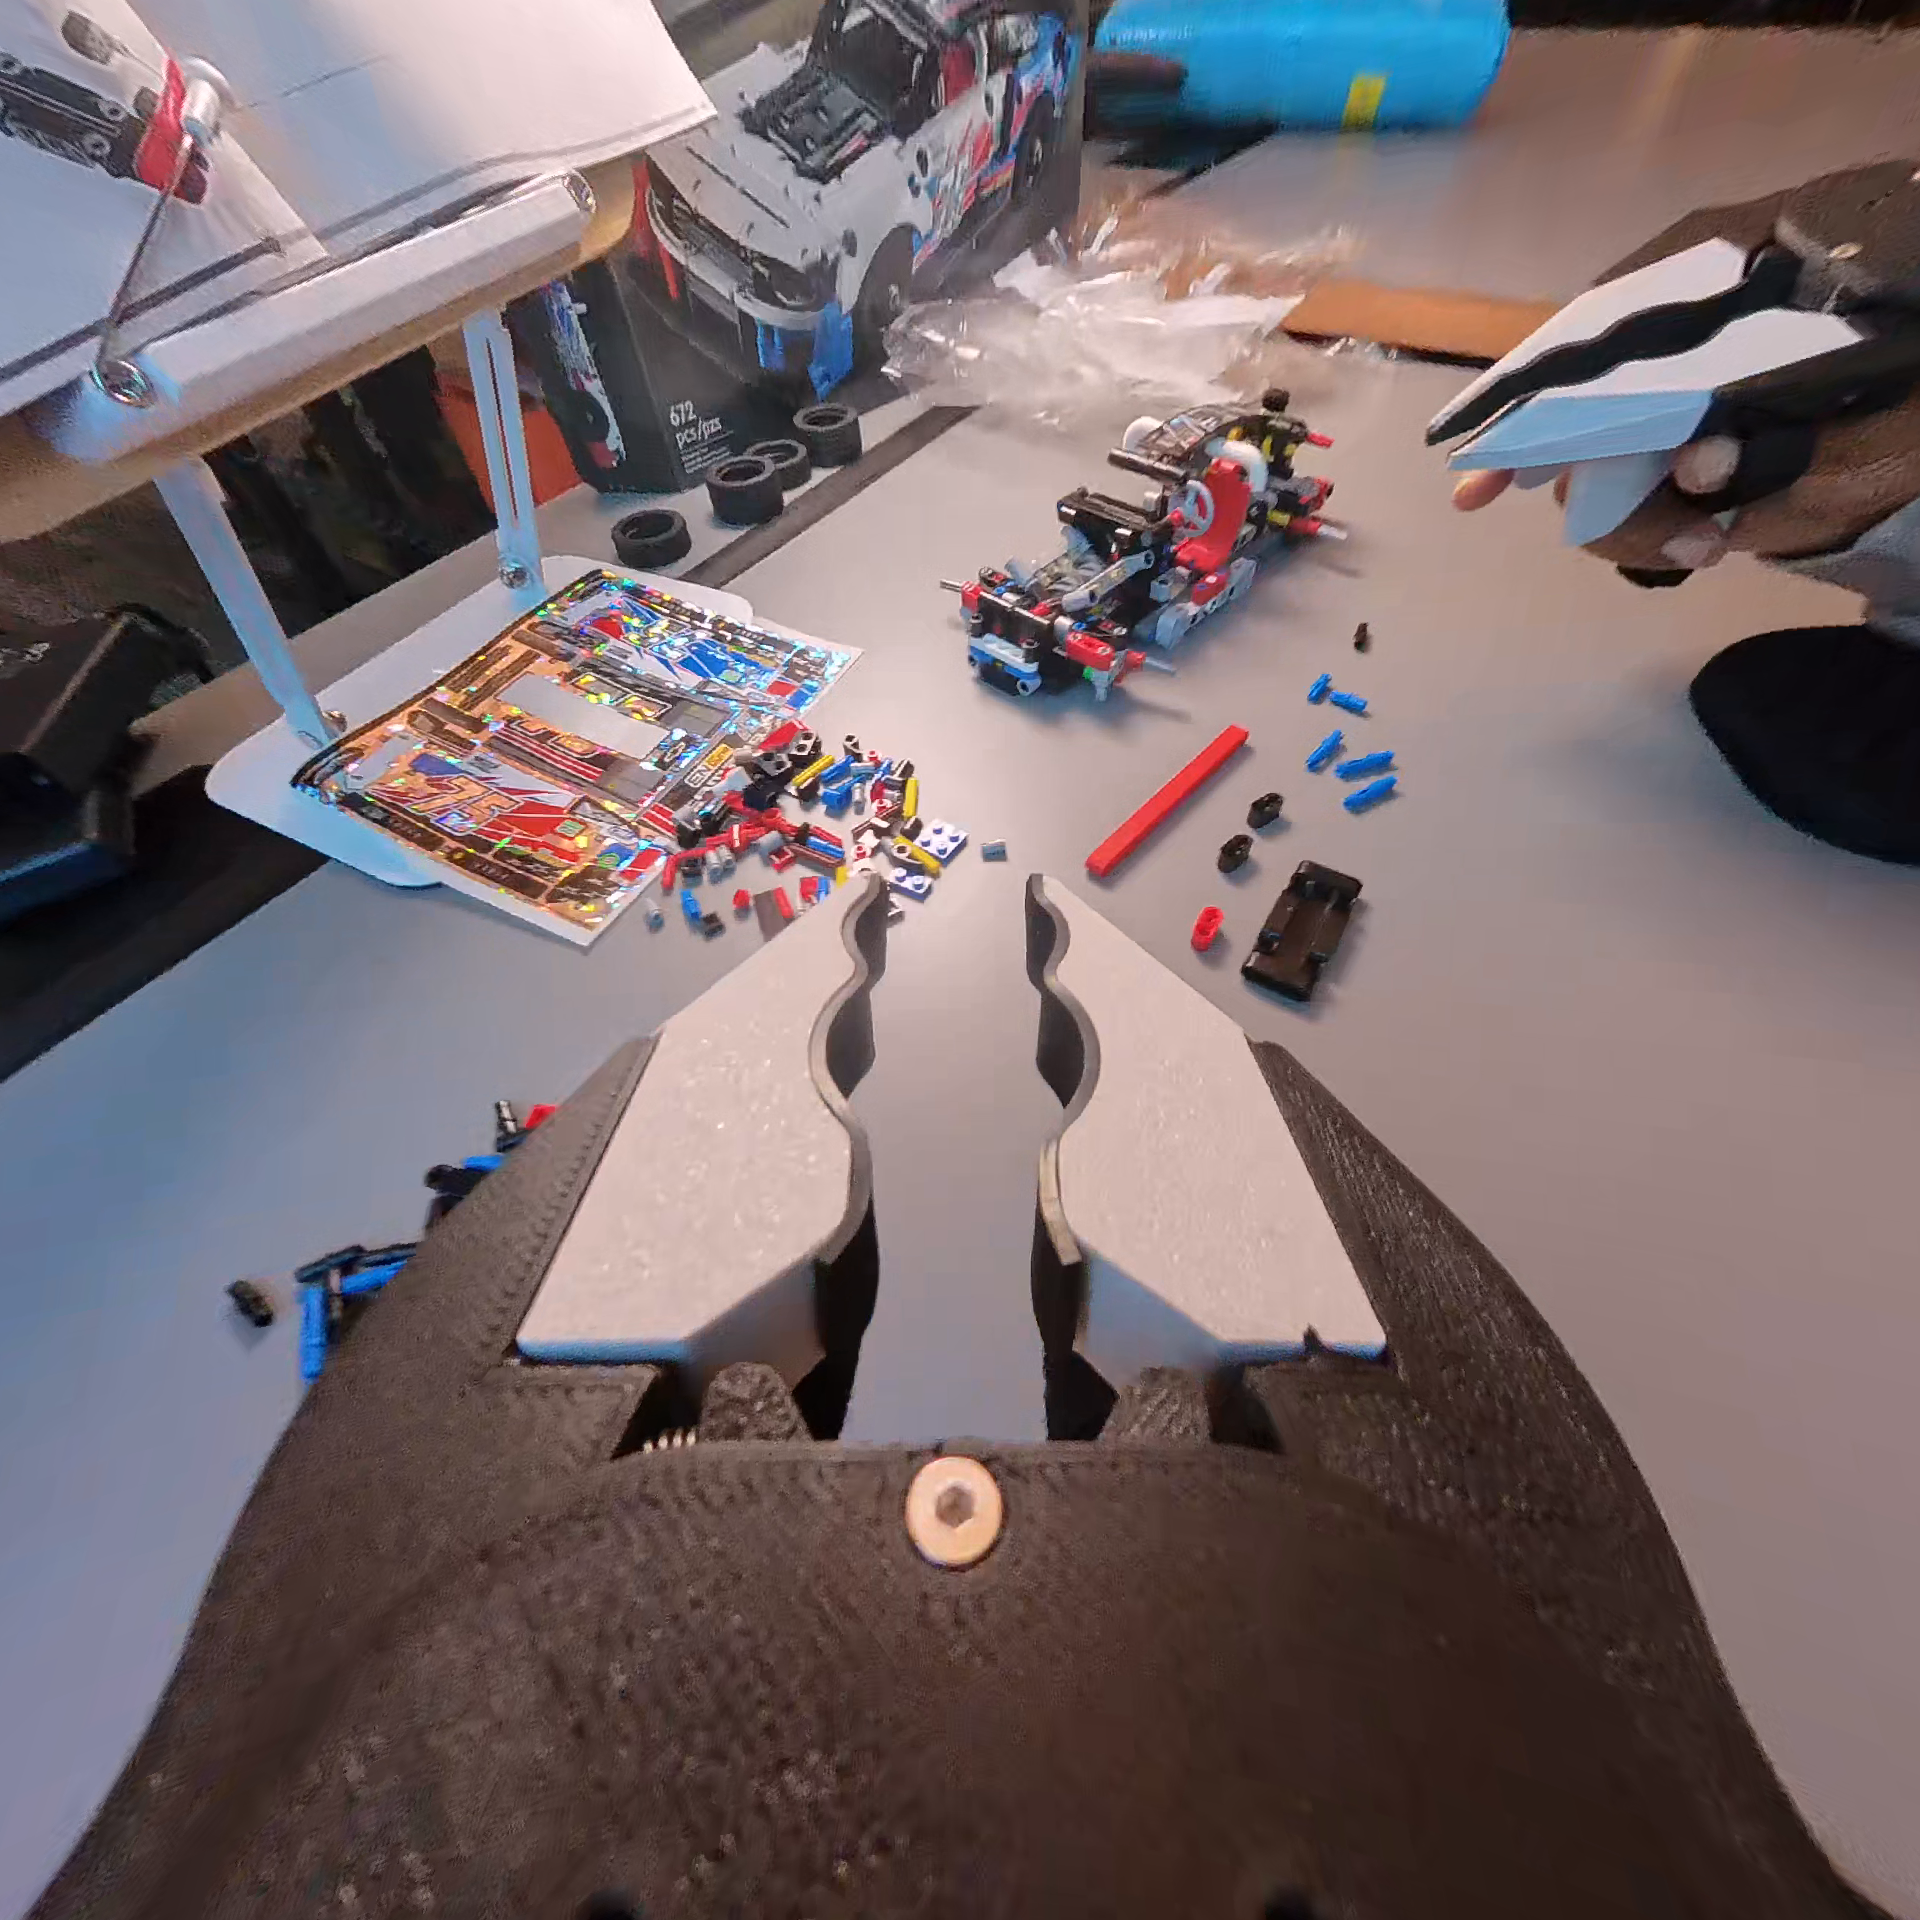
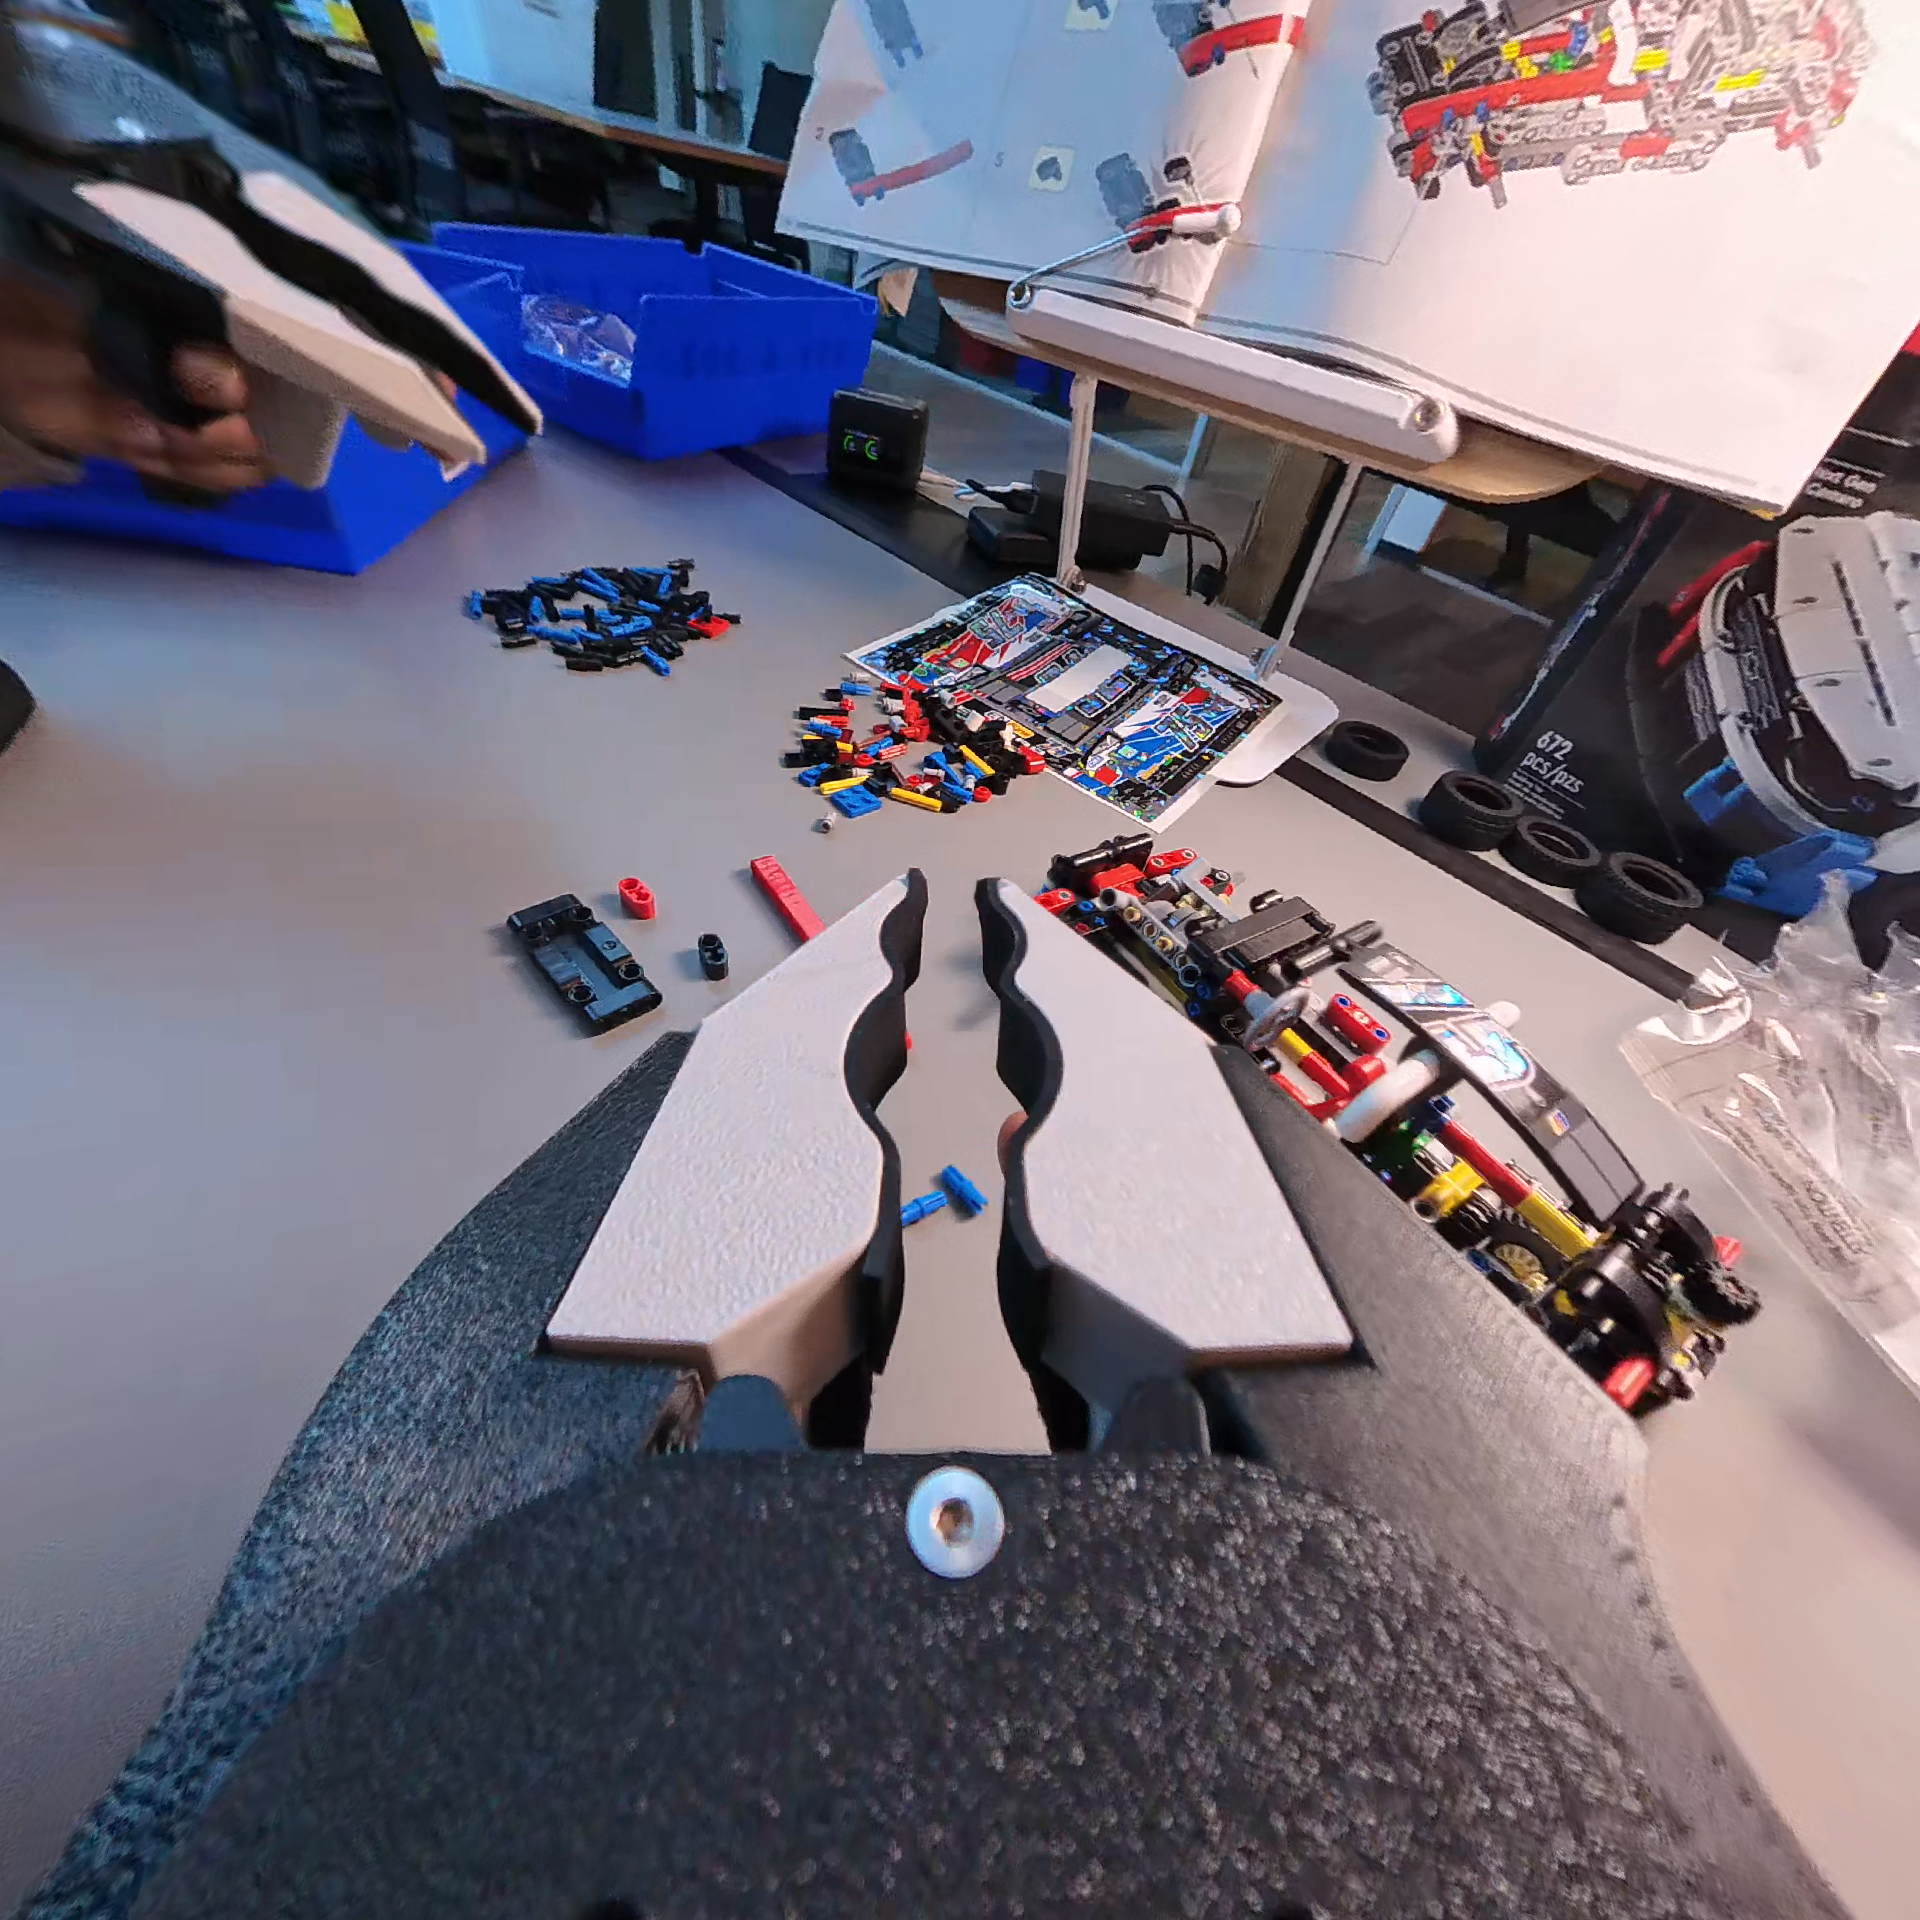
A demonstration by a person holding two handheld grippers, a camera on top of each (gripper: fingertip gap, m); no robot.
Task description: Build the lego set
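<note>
The partly built car chassis [image 1: 1143, 561] lies on the grey table [image 1: 1507, 1195]; in the right wrist view it [image 2: 1403, 1091] is just right of my right gripper. A red long beam [image 1: 1169, 800] [image 2: 787, 894], a black panel piece [image 1: 1304, 928] [image 2: 582, 961], a small red connector [image 1: 1205, 927] and blue pins [image 1: 1351, 758] [image 2: 940, 1195] lie loose. My left gripper [image 1: 956, 894] is open and empty above the table, near a mixed pile of small pieces [image 1: 810, 821]. My right gripper [image 2: 951, 888] is narrowly open and empty, over the blue pins.
A sticker sheet [image 1: 582, 748] lies on the foot of a stand holding the instruction booklet [image 2: 1455, 260]. The set's box [image 1: 831, 229], several tyres [image 2: 1548, 842], plastic bags [image 2: 1818, 1122], blue bins [image 2: 644, 332] and a pile of black and blue pins [image 2: 603, 618] ring the work area. Across from one pair of fingers to the other is roughly 25 centimeters. Both grippers' tips are roughly 15 centimeters from the black panel piece [image 1: 1304, 928]. Seen from the right wrist view [image 2: 575, 944] as well.
</note>
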